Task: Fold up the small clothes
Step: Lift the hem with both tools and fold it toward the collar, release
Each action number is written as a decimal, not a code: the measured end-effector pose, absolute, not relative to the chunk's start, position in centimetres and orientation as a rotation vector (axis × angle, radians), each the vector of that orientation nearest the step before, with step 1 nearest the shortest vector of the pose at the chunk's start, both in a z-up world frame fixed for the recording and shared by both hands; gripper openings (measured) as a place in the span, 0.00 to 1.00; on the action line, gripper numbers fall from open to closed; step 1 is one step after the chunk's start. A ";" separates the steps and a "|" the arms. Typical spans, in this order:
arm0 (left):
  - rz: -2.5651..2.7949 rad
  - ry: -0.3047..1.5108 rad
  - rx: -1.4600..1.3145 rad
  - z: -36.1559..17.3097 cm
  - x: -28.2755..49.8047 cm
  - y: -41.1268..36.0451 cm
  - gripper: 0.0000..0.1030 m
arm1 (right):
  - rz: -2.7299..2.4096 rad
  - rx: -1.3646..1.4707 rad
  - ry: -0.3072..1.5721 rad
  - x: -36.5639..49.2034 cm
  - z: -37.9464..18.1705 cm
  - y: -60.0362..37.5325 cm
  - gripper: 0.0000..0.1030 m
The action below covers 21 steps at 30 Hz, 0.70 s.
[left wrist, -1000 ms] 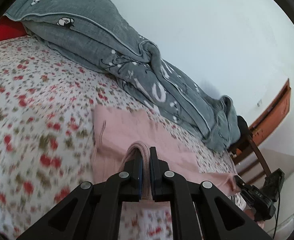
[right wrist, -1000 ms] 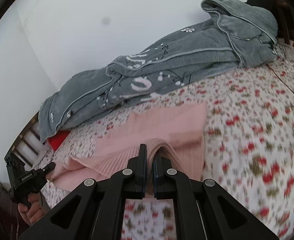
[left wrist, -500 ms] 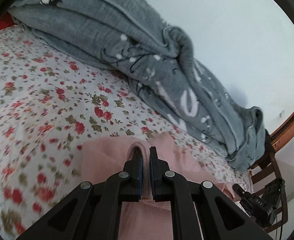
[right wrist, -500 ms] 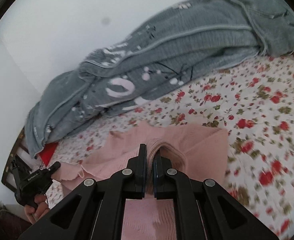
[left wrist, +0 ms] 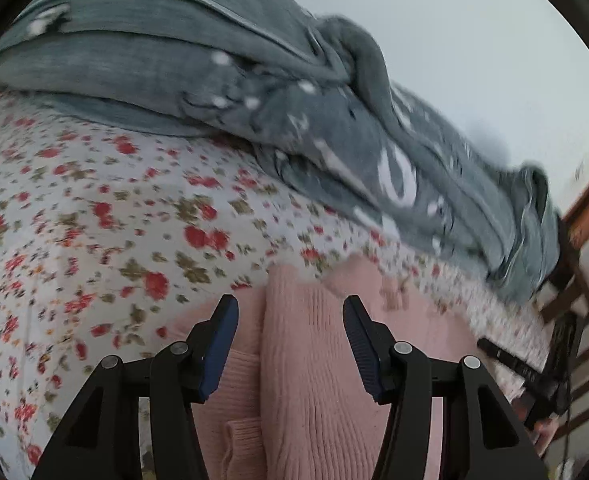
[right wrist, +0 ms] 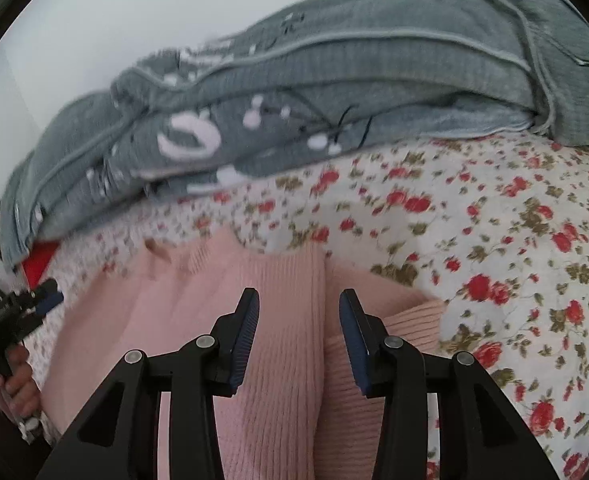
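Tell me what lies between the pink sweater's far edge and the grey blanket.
Only bare floral bedsheet lies between the pink sweater and the grey blanket; nothing else sits on that strip. Both wrist views show it, the right one more sharply.

Sweater (left wrist: 314, 380): pale pink, ribbed knit. Bedsheet (left wrist: 94, 220): white, red-and-olive floral print. Blanket (right wrist: 334, 92) at twelve o'clock: grey, white motifs, pale piping.

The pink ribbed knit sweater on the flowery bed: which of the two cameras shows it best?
The right wrist view: the pink ribbed knit sweater spreads wide there, sharp enough to show its ribbing and a folded cuff at the right. The left wrist view shows the sweater too, but blurrier, and more of it is hidden behind the open jaws.
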State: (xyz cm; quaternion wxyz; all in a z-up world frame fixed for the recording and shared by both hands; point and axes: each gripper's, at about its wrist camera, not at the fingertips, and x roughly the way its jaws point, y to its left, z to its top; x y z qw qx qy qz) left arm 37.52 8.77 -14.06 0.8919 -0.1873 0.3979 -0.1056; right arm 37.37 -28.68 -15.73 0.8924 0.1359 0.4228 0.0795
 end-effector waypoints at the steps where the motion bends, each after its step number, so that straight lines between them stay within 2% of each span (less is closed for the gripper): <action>1: -0.201 0.851 -0.350 -14.5 37.9 8.1 0.50 | 0.156 0.267 0.898 37.7 -16.2 -28.4 0.40; 3: -0.173 0.890 -0.295 -15.4 38.5 7.2 0.49 | 0.138 0.243 0.933 38.3 -17.1 -28.1 0.40; 4: -0.158 0.896 -0.281 -15.9 38.7 7.0 0.43 | 0.134 0.233 0.949 38.5 -17.6 -27.9 0.40; 5: -0.142 0.904 -0.272 -16.4 38.8 6.9 0.26 | 0.130 0.222 0.966 38.8 -18.1 -27.8 0.38; 6: -0.121 0.920 -0.259 -16.9 38.9 6.9 0.17 | 0.122 0.211 0.972 39.0 -18.4 -27.7 0.36; 7: -0.114 0.921 -0.262 -17.1 38.9 7.0 0.13 | 0.114 0.201 0.969 39.0 -18.3 -27.6 0.25; 8: -0.128 0.896 -0.301 -17.0 38.5 7.6 0.11 | 0.115 0.191 0.963 38.9 -18.2 -27.4 0.05; 13: -0.117 0.828 -0.377 -16.0 36.3 9.9 0.07 | 0.117 0.212 0.822 36.8 -15.9 -28.4 0.05; 15: -0.093 0.872 -0.376 -17.3 36.7 9.8 0.07 | 0.077 0.217 0.891 37.4 -17.3 -28.6 0.05; 17: -0.072 0.877 -0.369 -17.9 36.8 9.6 0.10 | 0.051 0.176 0.953 38.2 -18.8 -28.0 0.05; 19: -0.079 0.860 -0.328 -17.1 36.6 9.3 0.11 | 0.043 0.115 0.930 38.0 -17.8 -27.2 0.08; 21: -0.067 0.822 -0.254 -15.3 35.9 8.9 0.20 | 0.037 0.024 0.894 37.4 -16.3 -26.2 0.10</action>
